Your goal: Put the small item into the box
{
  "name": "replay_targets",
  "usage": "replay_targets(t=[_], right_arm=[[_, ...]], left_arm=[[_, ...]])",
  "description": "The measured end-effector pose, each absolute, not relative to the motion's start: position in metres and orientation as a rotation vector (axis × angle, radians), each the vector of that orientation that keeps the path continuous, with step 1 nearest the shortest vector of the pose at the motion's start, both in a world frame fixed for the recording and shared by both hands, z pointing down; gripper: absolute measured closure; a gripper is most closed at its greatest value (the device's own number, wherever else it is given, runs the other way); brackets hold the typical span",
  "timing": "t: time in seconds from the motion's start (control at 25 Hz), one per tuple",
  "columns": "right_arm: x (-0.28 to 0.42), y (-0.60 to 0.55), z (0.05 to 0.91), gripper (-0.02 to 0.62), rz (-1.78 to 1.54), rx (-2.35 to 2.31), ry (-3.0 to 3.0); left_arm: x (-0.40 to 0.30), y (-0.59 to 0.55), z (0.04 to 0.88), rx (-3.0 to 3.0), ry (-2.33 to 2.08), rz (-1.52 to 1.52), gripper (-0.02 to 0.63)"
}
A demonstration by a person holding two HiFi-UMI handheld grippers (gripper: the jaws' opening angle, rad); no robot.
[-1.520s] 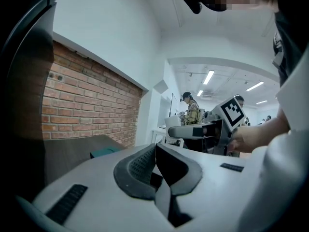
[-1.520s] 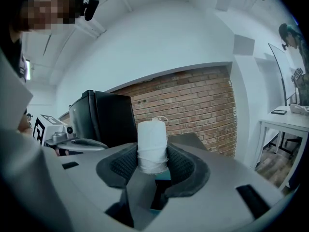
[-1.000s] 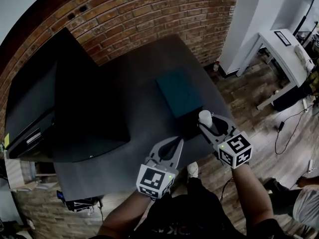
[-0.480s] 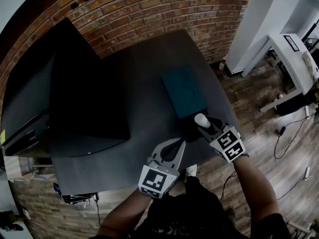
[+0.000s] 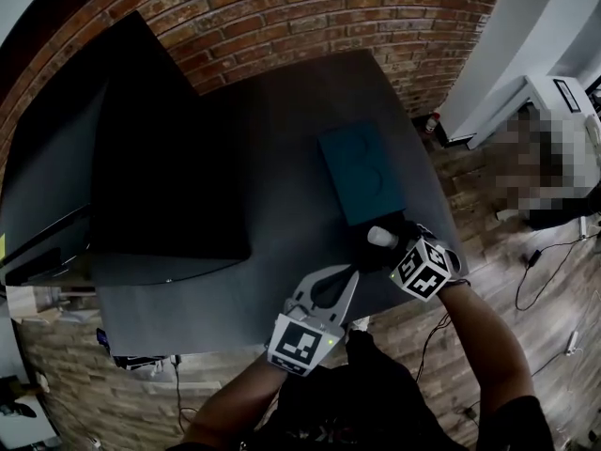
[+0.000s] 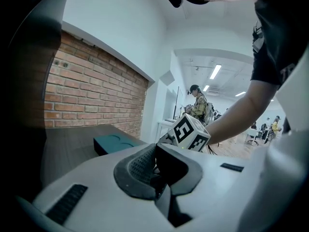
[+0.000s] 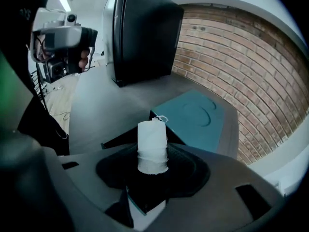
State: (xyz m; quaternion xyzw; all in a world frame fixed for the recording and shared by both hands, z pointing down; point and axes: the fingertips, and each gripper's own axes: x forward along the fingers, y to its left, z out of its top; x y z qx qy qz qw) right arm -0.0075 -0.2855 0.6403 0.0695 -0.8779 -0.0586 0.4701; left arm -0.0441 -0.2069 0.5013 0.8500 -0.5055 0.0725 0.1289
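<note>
White, perhaps cloth roll [image 7: 152, 146] upright near teal box [image 7: 198, 117].

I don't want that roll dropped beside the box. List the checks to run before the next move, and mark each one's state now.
1. White roll gripped by the right hand-held gripper: ok, the jaws press on its lower part.
2. Teal box ahead of the roll: ok, it lies on the dark table just beyond the jaws.
3. Box open to take the roll: cannot tell. Its teal top looks flat and closed, and a dark part sits at its near end.
4. Roll above the box: cannot tell. In the head view it is at the box's near end.
5. Left hand-held gripper out of the way: ok, jaws together, nothing between them, short of the box.
</note>
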Motion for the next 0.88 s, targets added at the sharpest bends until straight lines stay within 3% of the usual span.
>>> replay_targets(t=[0.88], right_arm=[[-0.006, -0.287, 0.690, 0.400, -0.237, -0.054, -1.920]], left_arm=[[-0.058, -0.210, 0.512, 2.402, -1.519, 0.190, 0.572]])
